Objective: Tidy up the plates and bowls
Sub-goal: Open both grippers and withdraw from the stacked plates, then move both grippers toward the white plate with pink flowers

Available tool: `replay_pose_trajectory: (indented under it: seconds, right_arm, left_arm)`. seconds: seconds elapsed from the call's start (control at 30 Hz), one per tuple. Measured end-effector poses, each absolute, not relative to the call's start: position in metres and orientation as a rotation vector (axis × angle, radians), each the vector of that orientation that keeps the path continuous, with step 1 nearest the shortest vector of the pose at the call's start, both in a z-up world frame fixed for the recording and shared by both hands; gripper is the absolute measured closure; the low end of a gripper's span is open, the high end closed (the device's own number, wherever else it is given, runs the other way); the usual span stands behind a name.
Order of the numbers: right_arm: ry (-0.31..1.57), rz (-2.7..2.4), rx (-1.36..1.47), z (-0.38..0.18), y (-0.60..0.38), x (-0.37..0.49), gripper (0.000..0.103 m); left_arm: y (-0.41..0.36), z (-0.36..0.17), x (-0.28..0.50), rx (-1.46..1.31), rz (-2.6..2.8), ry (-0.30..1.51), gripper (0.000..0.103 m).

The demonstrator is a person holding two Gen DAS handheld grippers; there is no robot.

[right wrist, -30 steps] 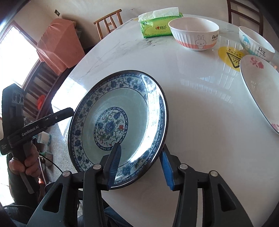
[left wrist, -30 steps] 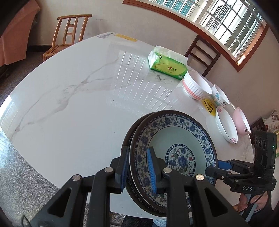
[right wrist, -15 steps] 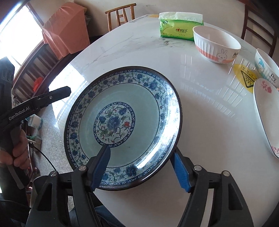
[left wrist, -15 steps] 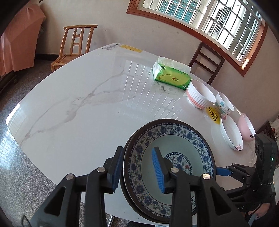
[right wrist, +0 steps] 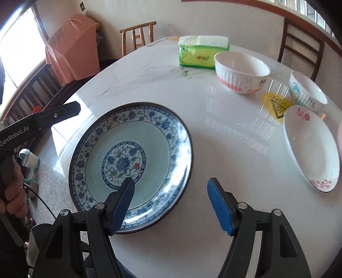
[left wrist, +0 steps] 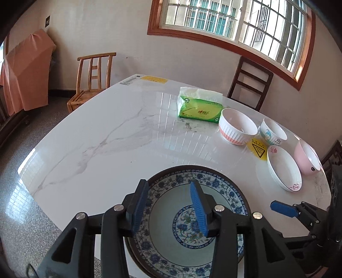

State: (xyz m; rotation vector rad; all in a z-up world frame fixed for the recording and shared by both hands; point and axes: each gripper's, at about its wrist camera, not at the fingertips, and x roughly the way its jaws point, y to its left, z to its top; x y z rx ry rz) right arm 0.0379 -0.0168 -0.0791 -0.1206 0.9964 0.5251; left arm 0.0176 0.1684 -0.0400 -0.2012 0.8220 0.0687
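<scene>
Gleaming white marble table (left wrist: 119, 136) beneath barred window (left wrist: 235, 19)

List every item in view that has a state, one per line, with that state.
Blue-and-white floral plate: flat on the white marble table, ungripped.
Left gripper: open, above the plate.
Right gripper: open, straddling the plate's rim.
Green tissue pack: opened, tissue showing.
Ribbed rabbit bowl: upright, empty.
White flowered dish: empty.
</scene>
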Motion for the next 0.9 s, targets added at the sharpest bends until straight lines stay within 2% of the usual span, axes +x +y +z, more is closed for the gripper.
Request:
replay_pose_trajectory:
  seconds: [0.2, 0.4, 0.9]
  right_arm:
    - [0.853, 0.393, -0.047, -0.053, -0.065, 0.029, 0.035]
    - [0.75, 0.251, -0.001, -0.038, -0.112, 0.022, 0.035]
    - [0.713, 0.11, 0.119, -0.034, -0.194, 0.012, 0.035]
  left_arm:
    - [0.12, -0.034, 0.026, -0.158, 0.025, 0.806, 0.056]
    - [0.065, -0.034, 0.033, -0.099, -0.012, 0.808, 0.055]
    - [-0.009, -0.043, 0.042, -0.009, -0.059, 0.844, 0.055]
